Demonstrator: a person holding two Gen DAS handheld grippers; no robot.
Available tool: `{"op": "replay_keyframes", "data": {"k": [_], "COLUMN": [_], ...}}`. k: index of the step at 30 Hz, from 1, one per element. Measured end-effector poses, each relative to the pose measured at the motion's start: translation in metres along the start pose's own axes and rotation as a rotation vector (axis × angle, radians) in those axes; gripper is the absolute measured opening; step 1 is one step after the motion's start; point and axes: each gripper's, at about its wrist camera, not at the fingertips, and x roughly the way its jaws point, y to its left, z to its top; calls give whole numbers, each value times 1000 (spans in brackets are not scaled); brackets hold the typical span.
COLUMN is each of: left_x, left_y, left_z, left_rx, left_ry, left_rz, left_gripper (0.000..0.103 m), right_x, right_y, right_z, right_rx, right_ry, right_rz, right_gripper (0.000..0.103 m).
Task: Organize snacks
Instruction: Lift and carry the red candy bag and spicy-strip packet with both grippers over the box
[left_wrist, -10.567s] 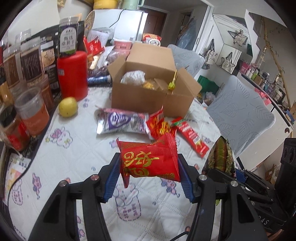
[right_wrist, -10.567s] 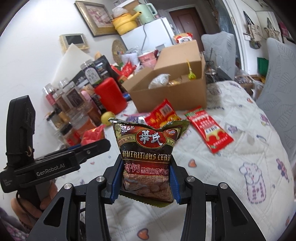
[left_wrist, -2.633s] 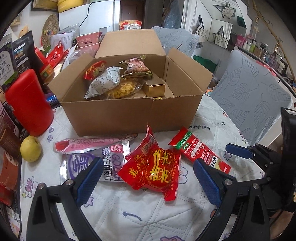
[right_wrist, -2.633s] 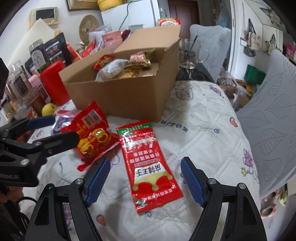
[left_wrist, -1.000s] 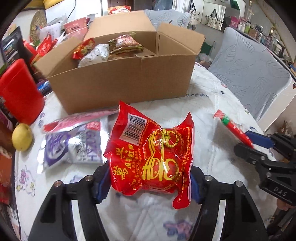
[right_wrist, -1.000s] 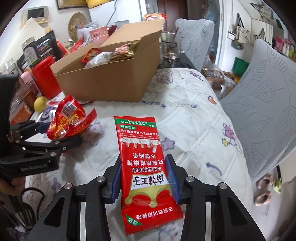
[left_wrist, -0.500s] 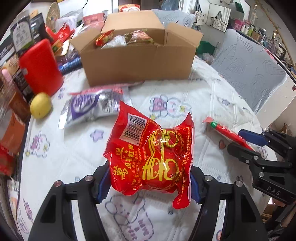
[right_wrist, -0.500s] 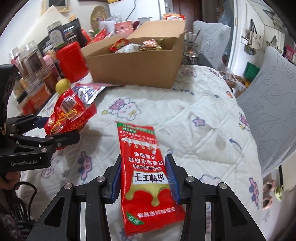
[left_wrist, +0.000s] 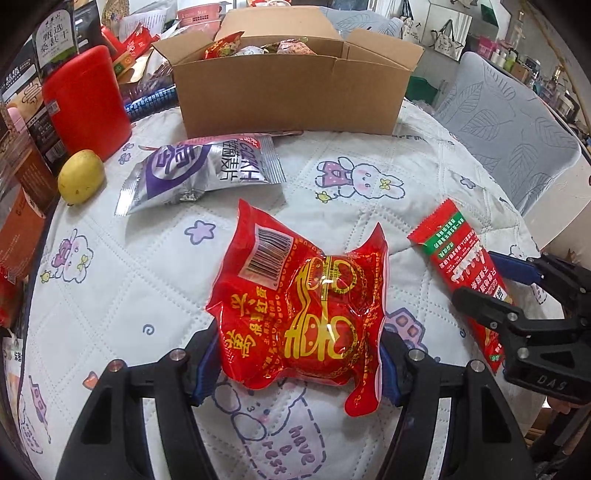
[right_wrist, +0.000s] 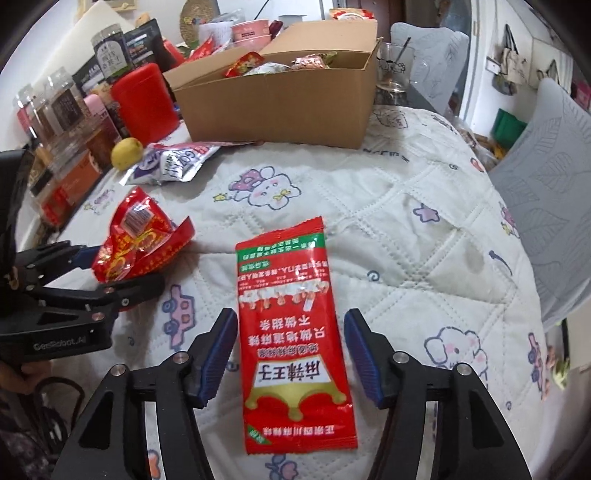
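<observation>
Left wrist view, bottom centre: the left gripper (left_wrist: 297, 363) has its blue pads pinched against both sides of the puffy red-and-gold snack bag (left_wrist: 299, 310), which stands above the quilted cartoon-print tablecloth (left_wrist: 122, 280).

Right wrist view, bottom centre: the right gripper (right_wrist: 291, 354) has its jaws opening; the long red sachet (right_wrist: 293, 332) lies flat on the cloth between the fingers (right_wrist: 218, 350), with a visible gap on each side.

Mid-frame left in the left view, a silver-and-purple packet (left_wrist: 201, 170) lies flat, a yellow fruit (left_wrist: 80, 176) just beside it.

Upper centre, the open cardboard box (left_wrist: 291, 92) holds several wrapped snacks. A red canister (left_wrist: 86, 101) stands to its left, among jars at the frame's left edge.
</observation>
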Motion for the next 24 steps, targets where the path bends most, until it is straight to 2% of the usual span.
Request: {"op": "replay_keyframes", "data": {"k": [7,10,17,24], "left_x": [1,0,-10,-30], "left_y": [-2,-2,0,0], "left_z": [0,0,2,13], "left_rx": [1,-6,-12,-6], "left_ry": [-10,-12,-39,-94], "left_rz": [6,3,-7,-10], "left_gripper": [68,67,67,67], "right_x": [5,2,-12,-26], "right_y": [13,10,0,7], "right_z": [-3,-4,0,6], "right_rx": [-58,-36,24,19], "right_ry": [1,-13,-59,-93], "right_rz": [-88,-107,-55,5], "right_gripper": [61,48,45,45]}}
